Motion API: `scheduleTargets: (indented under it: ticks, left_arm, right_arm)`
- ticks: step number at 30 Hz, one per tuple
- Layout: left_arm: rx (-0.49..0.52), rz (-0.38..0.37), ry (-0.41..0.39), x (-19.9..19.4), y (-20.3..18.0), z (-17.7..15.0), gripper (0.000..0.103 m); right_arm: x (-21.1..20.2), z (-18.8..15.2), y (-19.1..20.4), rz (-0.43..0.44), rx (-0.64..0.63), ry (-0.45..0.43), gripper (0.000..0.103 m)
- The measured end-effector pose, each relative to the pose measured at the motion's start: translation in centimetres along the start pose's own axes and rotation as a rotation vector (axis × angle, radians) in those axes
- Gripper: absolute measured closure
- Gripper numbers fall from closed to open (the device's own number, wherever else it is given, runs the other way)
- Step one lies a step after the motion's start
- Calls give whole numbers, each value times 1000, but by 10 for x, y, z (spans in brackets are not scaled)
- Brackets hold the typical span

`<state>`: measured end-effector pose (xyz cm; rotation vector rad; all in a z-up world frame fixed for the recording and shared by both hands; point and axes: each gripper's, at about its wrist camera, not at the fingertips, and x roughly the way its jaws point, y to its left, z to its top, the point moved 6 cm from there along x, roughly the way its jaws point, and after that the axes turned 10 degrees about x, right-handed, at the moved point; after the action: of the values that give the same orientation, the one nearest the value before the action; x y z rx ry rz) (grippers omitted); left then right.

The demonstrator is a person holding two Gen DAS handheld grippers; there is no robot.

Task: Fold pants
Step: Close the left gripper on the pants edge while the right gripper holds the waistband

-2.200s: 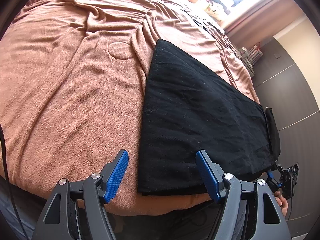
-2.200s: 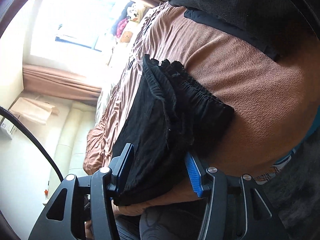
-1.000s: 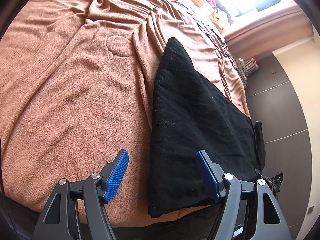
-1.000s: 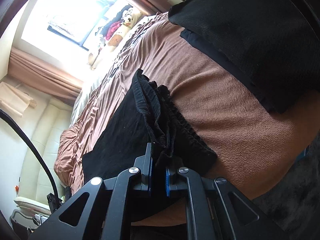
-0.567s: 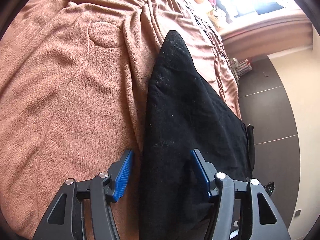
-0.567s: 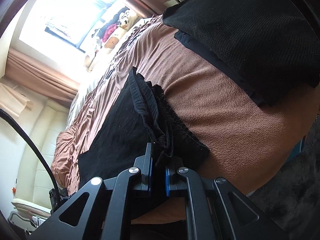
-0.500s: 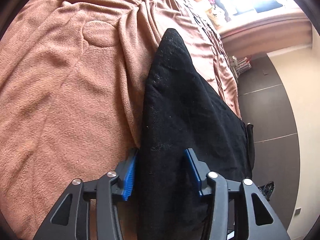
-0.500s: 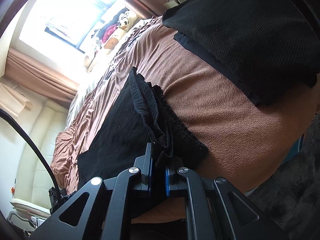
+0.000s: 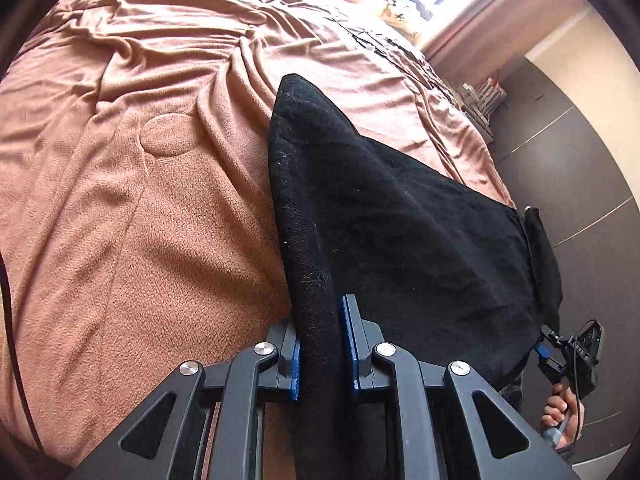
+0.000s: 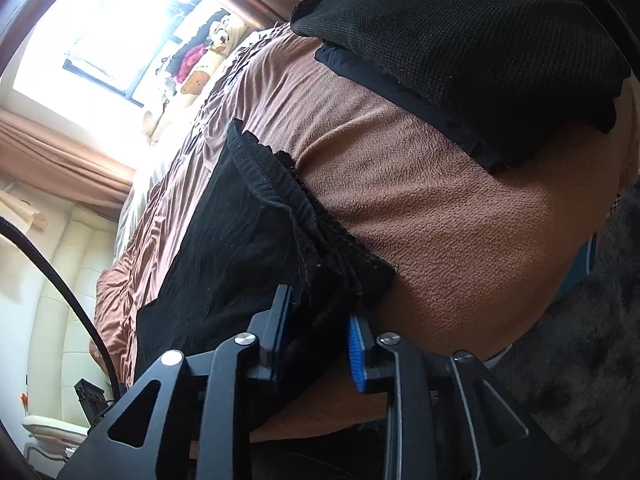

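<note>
The black pants [image 9: 400, 220] lie folded lengthwise on the brown blanket [image 9: 140, 208]. My left gripper [image 9: 323, 344] is shut on the hem end of the pants at the near bed edge. In the right wrist view the gathered waistband [image 10: 304, 216] lies toward me on the blanket [image 10: 440, 216]. My right gripper [image 10: 320, 332] stands around the waistband corner with its jaws a little apart, loosely on the cloth. The right gripper also shows small at the far end in the left wrist view [image 9: 560, 356].
A stack of folded black clothes [image 10: 480, 40] lies on the bed to the right of the waistband. Stuffed toys [image 10: 208, 56] sit by the bright window. A dark rug [image 10: 580, 340] covers the floor beside the bed. Dark cabinet doors [image 9: 580, 168] stand beyond the bed.
My left gripper closed on the hem end of the pants. My right gripper, tightly shut on the waistband before, now has its jaws wider apart.
</note>
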<state>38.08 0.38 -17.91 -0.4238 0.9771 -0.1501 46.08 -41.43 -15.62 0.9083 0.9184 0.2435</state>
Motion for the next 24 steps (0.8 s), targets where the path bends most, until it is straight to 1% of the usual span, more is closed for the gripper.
scheduleTargets:
  ticks: [1, 2, 5, 6, 10, 11, 12, 13, 15, 16, 17, 18, 20, 24]
  left_arm:
    - [-2, -5, 5, 1, 1, 1, 85]
    - [-10, -17, 14, 3, 2, 1, 85]
    - [-63, -55, 39, 11, 10, 0, 84]
    - [-77, -67, 46, 14, 11, -1, 82]
    - [-114, -115, 87, 27, 17, -7, 71]
    - [-126, -128, 98, 32, 19, -9, 71]
    - [-139, -133, 97, 34, 21, -10, 72]
    - [-137, -133, 88, 33, 21, -9, 79]
    - [-103, -111, 62, 25, 18, -6, 90]
    - [-91, -101, 49, 19, 16, -4, 92]
    - [-92, -99, 32, 12, 15, -2, 92]
    - [-97, -99, 15, 6, 16, 1, 93]
    - [-81, -89, -15, -8, 15, 9, 93]
    - [-50, -71, -47, -30, 17, 24, 94]
  right_arm:
    - [-2, -2, 0, 11, 6, 5, 58]
    - [-3, -5, 0, 28, 14, 14, 49]
    - [0, -12, 2, 93, 40, 47, 48]
    - [4, -12, 2, 105, 47, 57, 48]
    - [21, -11, -3, 88, 70, 80, 48]
    - [24, -10, -4, 89, 79, 81, 48]
    - [27, -10, -5, 85, 81, 82, 48]
    - [30, -9, -5, 82, 81, 82, 48]
    - [31, -7, -5, 76, 86, 81, 49]
    - [30, -8, -3, 66, 84, 80, 52]
    - [29, -8, -2, 47, 77, 76, 65]
    - [27, -9, -1, 32, 66, 76, 76]
    - [24, -11, 2, 49, 70, 83, 84]
    - [20, -17, 13, 58, 57, 84, 87]
